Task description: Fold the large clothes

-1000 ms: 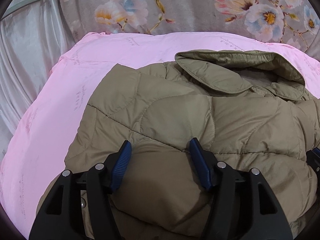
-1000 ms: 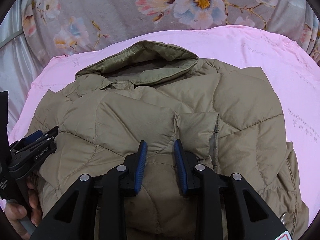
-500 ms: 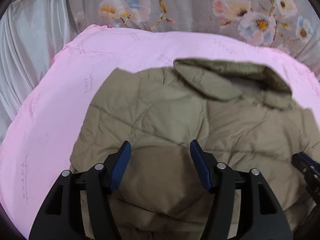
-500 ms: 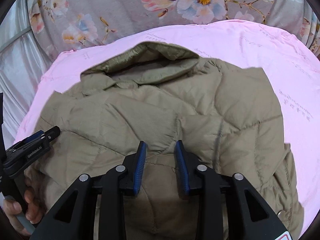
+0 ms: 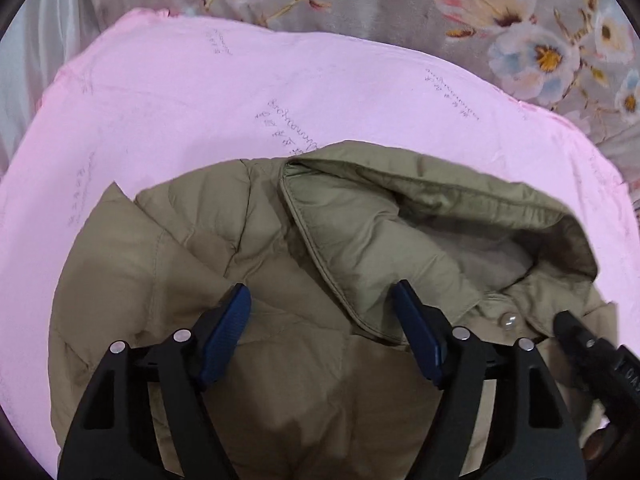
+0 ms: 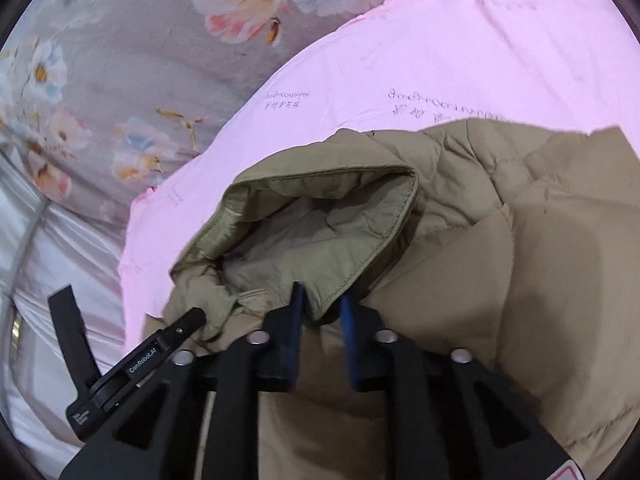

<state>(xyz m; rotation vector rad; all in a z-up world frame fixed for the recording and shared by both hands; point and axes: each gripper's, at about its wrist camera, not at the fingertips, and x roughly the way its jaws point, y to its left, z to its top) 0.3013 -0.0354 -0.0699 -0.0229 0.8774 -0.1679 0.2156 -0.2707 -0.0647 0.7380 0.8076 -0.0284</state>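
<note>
An olive quilted jacket lies on a pink sheet, hood toward the far side. My left gripper hovers over the jacket's shoulder, its jaws opening, with fabric below them and the collar flap by the right finger. In the right wrist view the jacket fills the right side and the hood gapes in the middle. My right gripper is tilted and closing, its pads pinching the hood's lower edge. The other gripper shows in each view: the right and the left.
Grey floral bedding lies beyond the pink sheet and to its left. White satin cloth hangs past the sheet's left edge. A finger of the person's hand shows at the lower right.
Both grippers have moved up the jacket to the hood. The right one has rolled and its jaws have narrowed onto the hood's edge. The left jaws have spread wider.
</note>
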